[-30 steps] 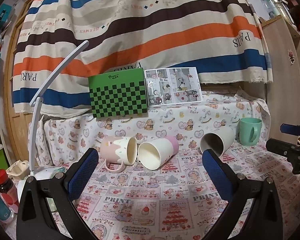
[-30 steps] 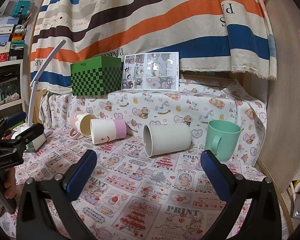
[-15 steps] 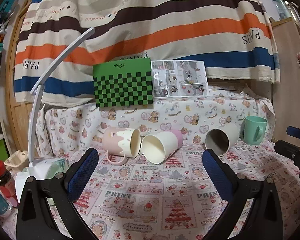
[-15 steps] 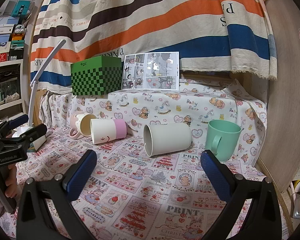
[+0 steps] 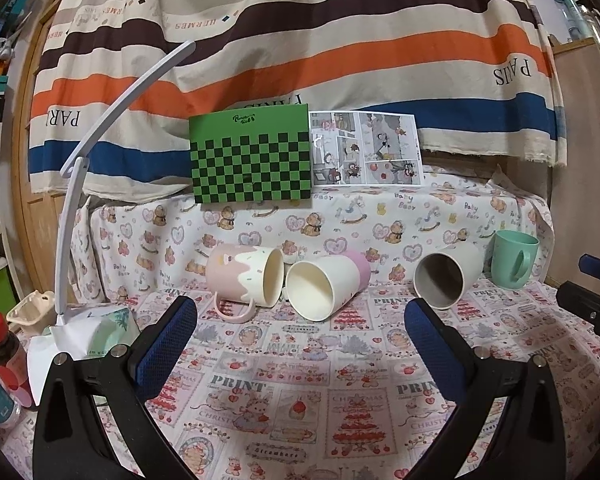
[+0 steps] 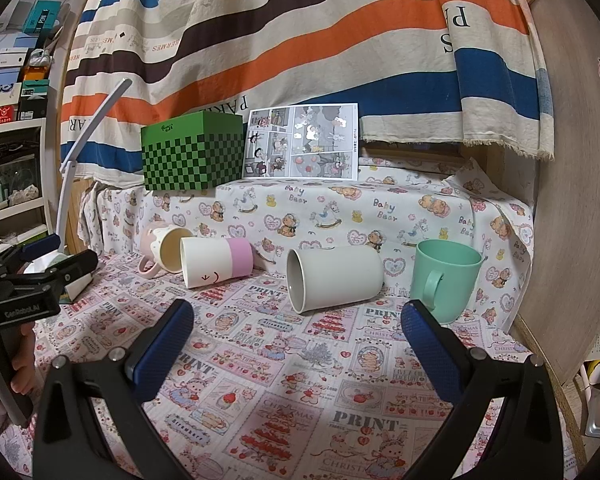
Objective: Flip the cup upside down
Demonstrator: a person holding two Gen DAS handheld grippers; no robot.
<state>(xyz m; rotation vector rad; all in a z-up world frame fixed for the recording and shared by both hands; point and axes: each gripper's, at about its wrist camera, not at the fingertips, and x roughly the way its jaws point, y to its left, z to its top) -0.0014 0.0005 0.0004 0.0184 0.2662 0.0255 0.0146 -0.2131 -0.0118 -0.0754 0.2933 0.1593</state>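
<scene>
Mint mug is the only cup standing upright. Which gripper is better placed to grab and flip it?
Right. In the right wrist view the mint mug stands just beyond the open right gripper, by its right finger. From the left gripper it sits far off at the right, beyond three cups lying on their sides.

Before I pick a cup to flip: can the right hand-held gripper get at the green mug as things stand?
Probably yes. The right hand-held gripper is open and empty, and the green mug stands upright just ahead to its right, apart from the white cup, with only bare cloth between. The wooden panel close beside it may cramp the approach.
</scene>
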